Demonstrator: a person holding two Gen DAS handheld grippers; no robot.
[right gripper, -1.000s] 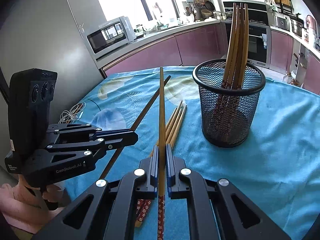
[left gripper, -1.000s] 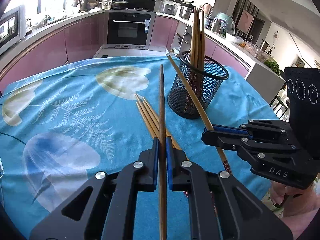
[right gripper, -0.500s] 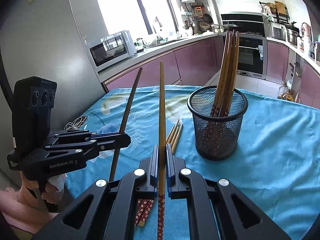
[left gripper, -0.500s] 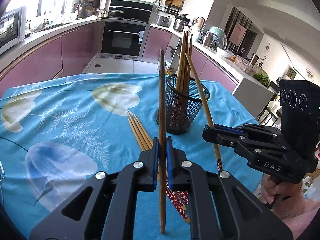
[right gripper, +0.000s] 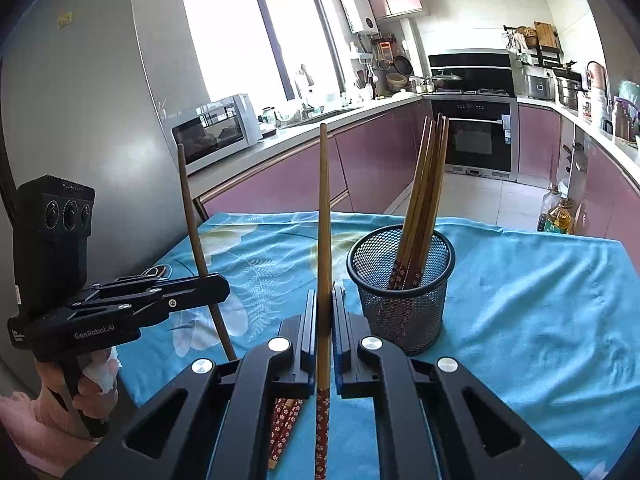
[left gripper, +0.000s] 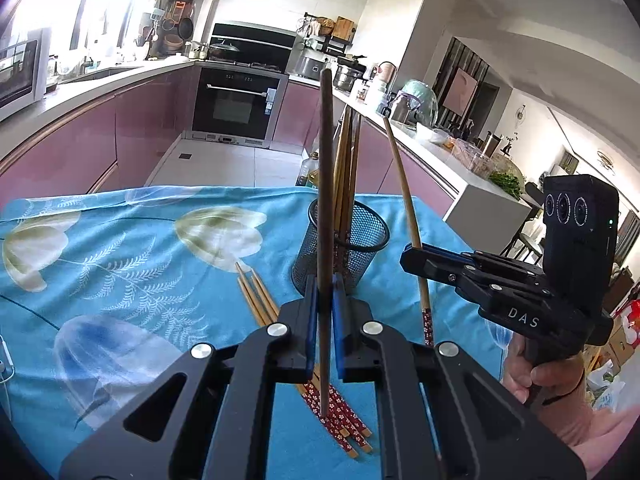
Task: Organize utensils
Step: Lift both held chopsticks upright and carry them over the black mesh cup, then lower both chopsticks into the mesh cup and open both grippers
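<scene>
Mesh cup [left gripper: 347,240] holds chopsticks; loose chopsticks [left gripper: 256,294] lie beside it.

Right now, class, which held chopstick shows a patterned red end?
The right gripper's lighter chopstick; the left gripper's chopstick is plain dark brown.

Tablecloth [right gripper: 540,320] is bright turquoise with pale tulips and white ferns, mesh cup [right gripper: 401,300] is black, chopsticks [left gripper: 340,412] are tan with red flowery ends.
</scene>
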